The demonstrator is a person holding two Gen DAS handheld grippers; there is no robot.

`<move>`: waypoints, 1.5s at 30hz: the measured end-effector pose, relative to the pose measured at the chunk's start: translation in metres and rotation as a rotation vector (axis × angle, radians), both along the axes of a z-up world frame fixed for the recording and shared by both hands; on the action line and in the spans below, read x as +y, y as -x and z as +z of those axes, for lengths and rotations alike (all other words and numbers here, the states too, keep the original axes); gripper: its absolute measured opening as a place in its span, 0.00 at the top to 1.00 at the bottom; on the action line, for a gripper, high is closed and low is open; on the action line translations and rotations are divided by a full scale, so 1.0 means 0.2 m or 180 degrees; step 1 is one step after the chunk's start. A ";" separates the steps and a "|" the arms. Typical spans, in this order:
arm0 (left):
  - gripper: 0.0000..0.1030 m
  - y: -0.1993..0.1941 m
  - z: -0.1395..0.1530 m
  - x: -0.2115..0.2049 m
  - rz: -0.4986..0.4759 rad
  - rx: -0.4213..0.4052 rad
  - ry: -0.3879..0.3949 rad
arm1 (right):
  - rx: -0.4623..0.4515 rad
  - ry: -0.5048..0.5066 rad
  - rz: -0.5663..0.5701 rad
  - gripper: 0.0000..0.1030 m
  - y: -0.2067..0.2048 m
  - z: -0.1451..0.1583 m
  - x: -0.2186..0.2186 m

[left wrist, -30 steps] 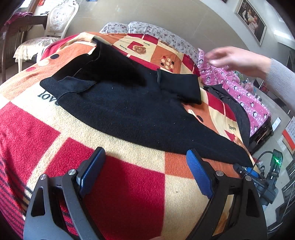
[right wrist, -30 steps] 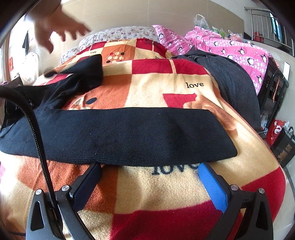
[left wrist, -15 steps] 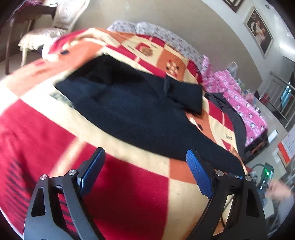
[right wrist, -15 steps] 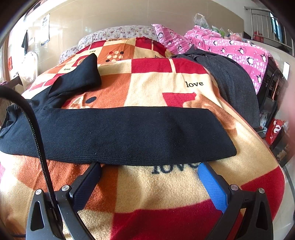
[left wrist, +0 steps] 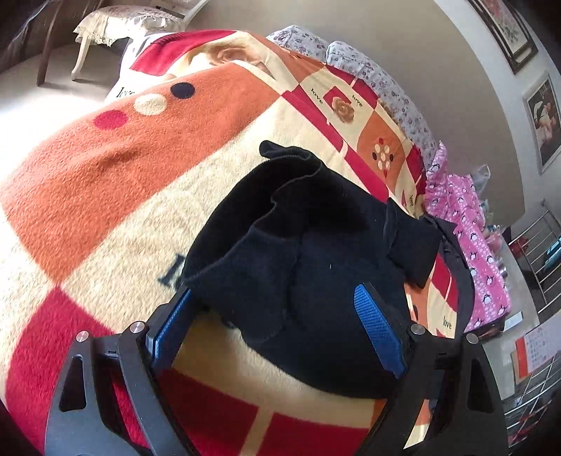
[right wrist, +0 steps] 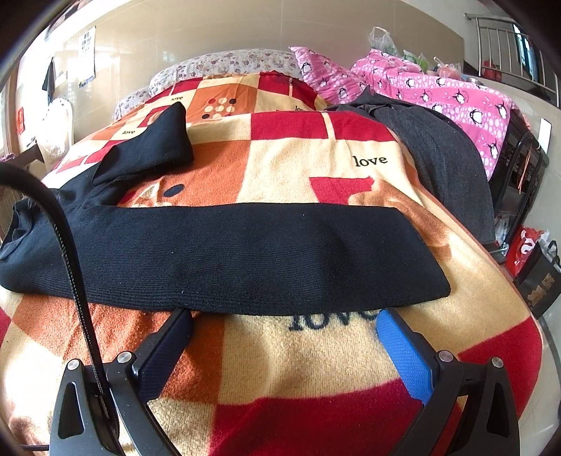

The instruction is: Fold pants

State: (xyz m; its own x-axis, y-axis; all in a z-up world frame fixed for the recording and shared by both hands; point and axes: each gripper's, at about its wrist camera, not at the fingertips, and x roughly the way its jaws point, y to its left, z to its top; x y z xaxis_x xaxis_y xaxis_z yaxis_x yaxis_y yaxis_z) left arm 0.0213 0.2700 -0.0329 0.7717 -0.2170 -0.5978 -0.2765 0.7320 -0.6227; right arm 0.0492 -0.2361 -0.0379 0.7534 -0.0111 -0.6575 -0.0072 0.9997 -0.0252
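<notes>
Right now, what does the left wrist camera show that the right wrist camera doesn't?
Only the left wrist view shows the bunched waist end of the black pants between the open left gripper, plus a chair and framed pictures. Only the right wrist view shows one leg laid flat in front of the open right gripper, and a grey garment. Both show the checked blanket and pink penguin bedding.

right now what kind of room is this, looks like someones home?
Most likely a bedroom in a home. The black pants lie on a bed under a checked "love" blanket, with floral pillows at its head, a pink penguin-print quilt beside it and framed pictures on the wall.
</notes>
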 end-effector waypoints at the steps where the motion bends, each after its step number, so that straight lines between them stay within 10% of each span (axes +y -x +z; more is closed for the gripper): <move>1: 0.13 -0.01 -0.01 0.00 0.0014 -0.0020 0.0013 | 0.0000 -0.0003 0.0000 0.00 0.00 0.00 0.00; 3: 0.15 -0.01 0.00 0.00 0.0051 -0.0073 -0.0004 | 0.0000 -0.0002 -0.0001 0.00 0.00 0.00 0.00; 7: 0.66 -0.01 -0.04 -0.02 0.0193 0.0008 -0.0302 | 0.0026 -0.0021 0.0015 0.00 0.00 0.00 0.00; 13: 0.92 0.02 -0.06 -0.02 0.0285 -0.0037 -0.0387 | 0.0282 -0.0072 0.0266 0.00 0.02 0.02 -0.04; 18: 0.92 0.00 -0.02 -0.11 0.0222 -0.0075 -0.0815 | 0.0523 -0.0467 0.0746 0.00 0.03 0.06 -0.15; 23: 0.92 -0.04 -0.06 -0.07 0.0182 0.0052 -0.0662 | 0.0833 -0.2559 0.0229 0.25 0.00 0.04 -0.63; 27: 0.92 -0.05 -0.07 -0.06 0.0175 0.0082 -0.0622 | 0.1080 -0.3304 -0.0147 0.35 -0.05 -0.03 -0.82; 34: 0.92 -0.05 -0.07 -0.07 0.0175 0.0089 -0.0596 | 0.1019 -0.3725 -0.0940 0.35 -0.11 -0.02 -0.95; 40: 0.91 -0.04 -0.07 -0.05 0.0185 0.0071 -0.0541 | 0.0610 -0.3534 -0.0942 0.37 -0.12 0.01 -0.91; 44: 0.95 -0.03 -0.07 -0.03 0.0275 0.0045 -0.0471 | 0.0678 -0.3068 -0.0759 0.96 -0.14 -0.03 -0.82; 45: 0.96 -0.02 -0.07 -0.03 0.0280 0.0045 -0.0468 | 0.0613 -0.3082 -0.0689 0.96 -0.13 -0.06 -0.83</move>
